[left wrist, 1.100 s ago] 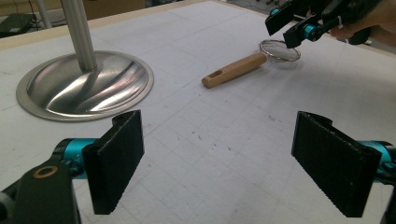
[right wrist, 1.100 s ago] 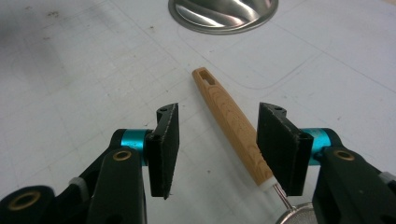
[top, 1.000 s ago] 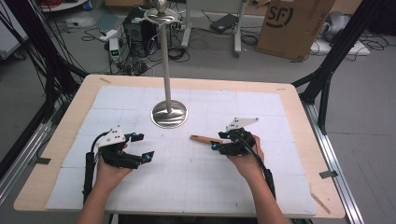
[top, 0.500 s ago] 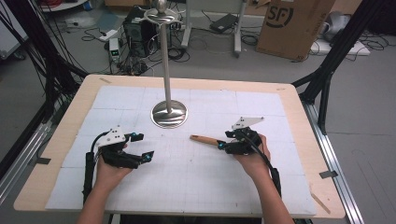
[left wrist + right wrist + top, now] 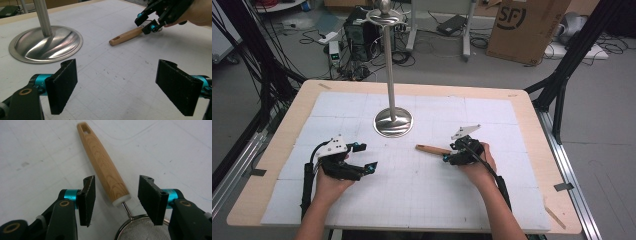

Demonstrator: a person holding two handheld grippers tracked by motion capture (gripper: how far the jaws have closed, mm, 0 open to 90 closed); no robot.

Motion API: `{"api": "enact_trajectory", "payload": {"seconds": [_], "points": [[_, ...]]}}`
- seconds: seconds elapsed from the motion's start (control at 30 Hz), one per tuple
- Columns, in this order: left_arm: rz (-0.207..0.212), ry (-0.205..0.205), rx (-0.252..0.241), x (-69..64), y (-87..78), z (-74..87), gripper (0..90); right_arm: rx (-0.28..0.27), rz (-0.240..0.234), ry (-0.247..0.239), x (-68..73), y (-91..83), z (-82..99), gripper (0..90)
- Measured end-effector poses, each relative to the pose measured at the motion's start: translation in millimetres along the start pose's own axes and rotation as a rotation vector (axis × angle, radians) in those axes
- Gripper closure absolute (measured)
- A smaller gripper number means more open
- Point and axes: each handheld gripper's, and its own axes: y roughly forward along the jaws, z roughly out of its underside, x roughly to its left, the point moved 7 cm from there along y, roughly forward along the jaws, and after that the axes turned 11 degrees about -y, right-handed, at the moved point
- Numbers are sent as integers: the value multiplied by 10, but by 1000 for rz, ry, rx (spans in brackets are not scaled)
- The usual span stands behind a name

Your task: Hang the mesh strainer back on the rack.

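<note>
strainer's mesh bowl point(image 5: 142, 228) cut off by the bottom edge in the right gripper view, hidden under the right gripper point(image 5: 460, 151) in the high view, metal stand's point(image 5: 45, 41) pole cut by the top edge in the left gripper view

stand point(image 5: 393, 121): table point(image 5: 277, 145) centre, behind | strainer point(image 5: 433, 149): right of stand, between right gripper point(image 5: 451, 155) jaws

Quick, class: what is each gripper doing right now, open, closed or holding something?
Left gripper: open, holding nothing.
Right gripper: open, jaws either side of the strainer's wooden handle, pads not pressing on it.
</note>
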Motion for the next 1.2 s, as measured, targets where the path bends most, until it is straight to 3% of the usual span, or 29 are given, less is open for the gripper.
{"api": "enact_trajectory", "payload": {"seconds": [0.07, 0.33, 0.47, 0.53, 0.7, 0.9, 1.03, 1.2], "points": [[-3, 1, -3, 1, -1, -2, 183, 41, -28, -21, 19, 76, 18, 581], [-1, 1, -1, -8, 4, 2, 183, 55, -43, -11, 52, 33, 26, 672], [3, 3, -1, -12, 3, 1, 185, 73, -62, 37, 85, -1, 51, 675], [3, 1, -1, -12, -1, 0, 186, 74, -67, 38, 96, -14, 54, 677], [3, 3, -1, -9, 8, 1, 186, 100, -68, -7, 107, -49, 53, 672], [5, -3, -5, -10, 1, -3, 186, 152, -67, -15, 93, -24, 41, 651], [3, 2, -3, -6, -6, -5, 186, 186, -67, -52, 80, 14, -11, 639], [5, 0, -6, -3, -8, -7, 186, 259, -90, -66, 83, 41, -59, 651]]}}
